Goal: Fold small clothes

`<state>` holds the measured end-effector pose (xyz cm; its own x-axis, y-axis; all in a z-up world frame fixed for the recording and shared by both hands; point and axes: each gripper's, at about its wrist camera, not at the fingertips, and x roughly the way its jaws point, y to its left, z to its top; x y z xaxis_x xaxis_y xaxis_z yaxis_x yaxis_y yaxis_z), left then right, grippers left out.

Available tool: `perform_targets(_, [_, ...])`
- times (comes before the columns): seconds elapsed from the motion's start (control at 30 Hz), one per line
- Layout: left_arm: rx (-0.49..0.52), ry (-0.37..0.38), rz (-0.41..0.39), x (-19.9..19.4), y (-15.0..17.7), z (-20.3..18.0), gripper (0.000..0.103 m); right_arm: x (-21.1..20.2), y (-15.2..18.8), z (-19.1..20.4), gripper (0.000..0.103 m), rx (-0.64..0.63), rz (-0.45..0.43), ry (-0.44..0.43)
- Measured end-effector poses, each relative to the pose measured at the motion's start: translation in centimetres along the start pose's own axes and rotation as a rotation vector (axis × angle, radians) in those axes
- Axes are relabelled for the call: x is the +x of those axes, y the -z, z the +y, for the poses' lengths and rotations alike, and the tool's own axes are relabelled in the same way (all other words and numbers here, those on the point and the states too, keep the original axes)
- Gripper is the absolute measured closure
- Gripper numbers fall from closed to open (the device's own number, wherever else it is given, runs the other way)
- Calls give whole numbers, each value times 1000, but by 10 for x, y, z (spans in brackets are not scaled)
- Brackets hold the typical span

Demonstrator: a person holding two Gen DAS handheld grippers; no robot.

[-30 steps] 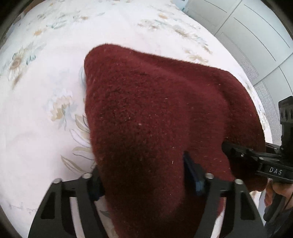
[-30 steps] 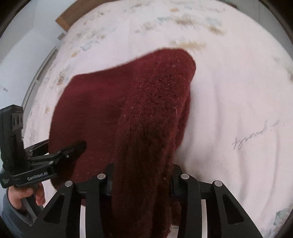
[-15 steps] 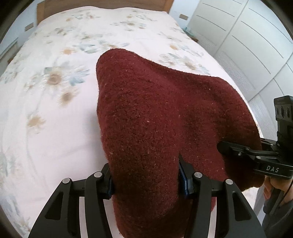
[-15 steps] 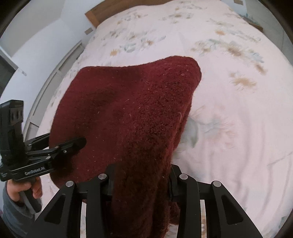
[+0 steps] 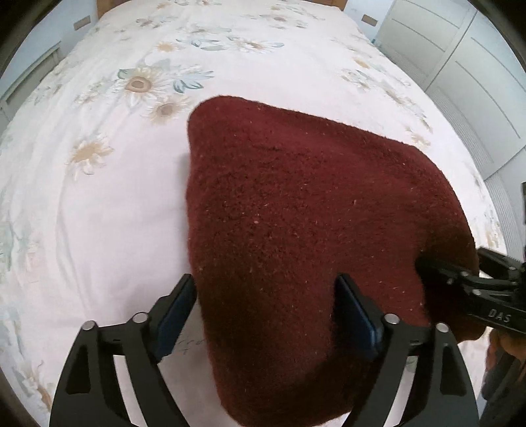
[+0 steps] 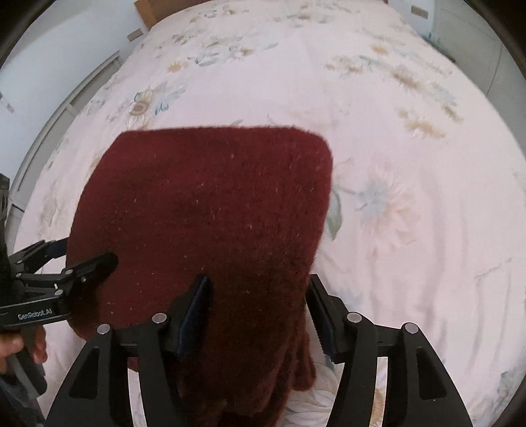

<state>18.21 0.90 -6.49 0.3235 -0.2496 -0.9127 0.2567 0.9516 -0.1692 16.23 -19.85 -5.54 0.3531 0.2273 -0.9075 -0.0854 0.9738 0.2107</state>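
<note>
A dark red fuzzy knit garment (image 5: pixel 296 223) lies folded over on the floral bedsheet (image 5: pixel 98 203); it also shows in the right wrist view (image 6: pixel 210 210). My left gripper (image 5: pixel 266 305) has its jaws spread wide, with the garment's near left edge lying loose between them. My right gripper (image 6: pixel 259 305) is also spread open around the garment's near right edge. Each gripper shows in the other's view: the right one (image 5: pixel 460 282) at the cloth's right side, the left one (image 6: pixel 65 266) at its left side.
The bed (image 6: pixel 411 164) stretches far ahead, with a wooden headboard (image 6: pixel 148 10) at the far end. White wardrobe doors (image 5: pixel 476 82) stand along the bed's right side. A white wall (image 6: pixel 49 49) and frame run along the left.
Both grippers have opened and let go of the garment, which has dropped flatter onto the bed. Both cameras have tilted down and pulled back slightly.
</note>
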Motion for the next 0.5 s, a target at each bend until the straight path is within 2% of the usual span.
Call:
perform_targets(0.03, [0, -6, -2, -4, 2, -3, 18, -2, 0, -4, 28, 1, -12, 6])
perform_targets(0.07, [0, -9, -5, -9, 7, -5, 18, -5, 0, -5, 24, 0, -26, 8])
perform_targets(0.13, [-2, -21, -9, -18, 9, -6, 9, -18, 6, -9, 21, -13, -45, 4])
perform_targets(0.17, [-2, -24, -11, -21, 6, -9, 1, -18, 7, -9, 21, -18, -48, 7])
perform_targets(0.27, [2, -19, -21, -28, 16, -9, 1, -22, 14, -8, 16, -40, -60, 30])
perform_targets(0.37, [19, -27, -37, -37, 26, -3, 1, -28, 27, -20, 2, -45, -69, 52])
perform_targets(0.4, [24, -43, -40, -33, 21, -15, 1, -25, 30, -23, 0, -38, -70, 60])
perform_targets(0.5, [15, -57, -39, -26, 30, -15, 1, -20, 40, -42, 0, -11, -62, 70])
